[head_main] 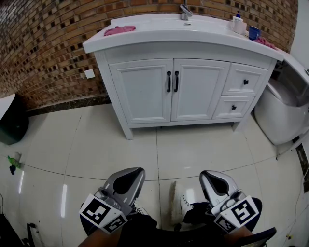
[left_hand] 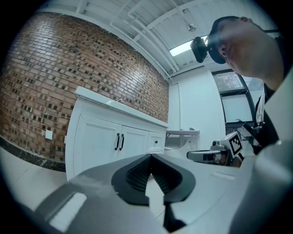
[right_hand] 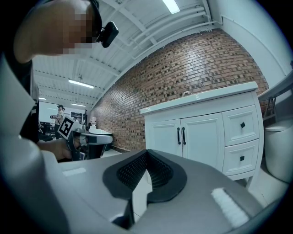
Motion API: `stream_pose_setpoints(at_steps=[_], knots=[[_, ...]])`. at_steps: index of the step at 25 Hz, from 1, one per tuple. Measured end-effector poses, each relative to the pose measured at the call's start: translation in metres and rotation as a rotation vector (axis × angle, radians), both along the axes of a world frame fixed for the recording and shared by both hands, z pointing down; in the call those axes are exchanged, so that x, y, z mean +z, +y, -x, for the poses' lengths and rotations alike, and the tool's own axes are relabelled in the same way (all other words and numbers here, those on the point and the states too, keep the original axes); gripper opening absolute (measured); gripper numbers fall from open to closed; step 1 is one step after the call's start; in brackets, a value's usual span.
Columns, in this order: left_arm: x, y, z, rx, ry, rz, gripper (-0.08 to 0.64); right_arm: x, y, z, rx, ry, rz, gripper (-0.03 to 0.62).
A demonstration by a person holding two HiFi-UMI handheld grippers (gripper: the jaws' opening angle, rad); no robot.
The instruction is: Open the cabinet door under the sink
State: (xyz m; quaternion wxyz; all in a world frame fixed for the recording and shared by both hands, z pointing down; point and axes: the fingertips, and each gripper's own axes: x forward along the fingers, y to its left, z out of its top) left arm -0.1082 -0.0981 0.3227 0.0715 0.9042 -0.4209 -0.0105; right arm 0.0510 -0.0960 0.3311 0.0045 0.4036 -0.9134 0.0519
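A white vanity cabinet (head_main: 144, 91) stands against the brick wall, under a sink top with a faucet (head_main: 185, 12). Its two doors are closed, and their black handles (head_main: 168, 81) (head_main: 176, 81) sit side by side at the centre seam. The handles (left_hand: 119, 141) also show in the left gripper view and the handles (right_hand: 181, 135) in the right gripper view. My left gripper (head_main: 137, 172) (left_hand: 151, 156) and right gripper (head_main: 206, 174) (right_hand: 146, 151) are held low, far back from the cabinet and pointing level at it. Both are shut with nothing between their jaws.
Two drawers (head_main: 245, 80) (head_main: 233, 107) sit right of the doors. A white toilet (head_main: 282, 113) stands at the far right and a black bin (head_main: 12, 120) at the far left. A pink cloth (head_main: 119, 30), bottles (head_main: 238, 23) and a blue cup (head_main: 254, 33) lie on the counter. Glossy tile floor (head_main: 193, 149) separates me from the cabinet.
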Motion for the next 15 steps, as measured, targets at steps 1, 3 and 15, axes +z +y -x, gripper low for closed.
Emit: stream_pose_setpoints(at_steps=[1,3,15], knots=[[0.0002,-0.0001,-0.0001,0.000,0.000,0.000,0.006,0.0001,0.0000,-0.0002,0.001,-0.001,0.001,0.008],[0.0008,-0.0003,-0.0001,-0.001,-0.002,0.000,0.006,0.0006,-0.0002,-0.0006,0.002,-0.002,0.001,0.008],[0.0064,-0.0074,0.0009,-0.019,-0.027,0.001,0.006,0.0016,-0.0013,-0.0013,0.004,-0.024,-0.001,0.008]])
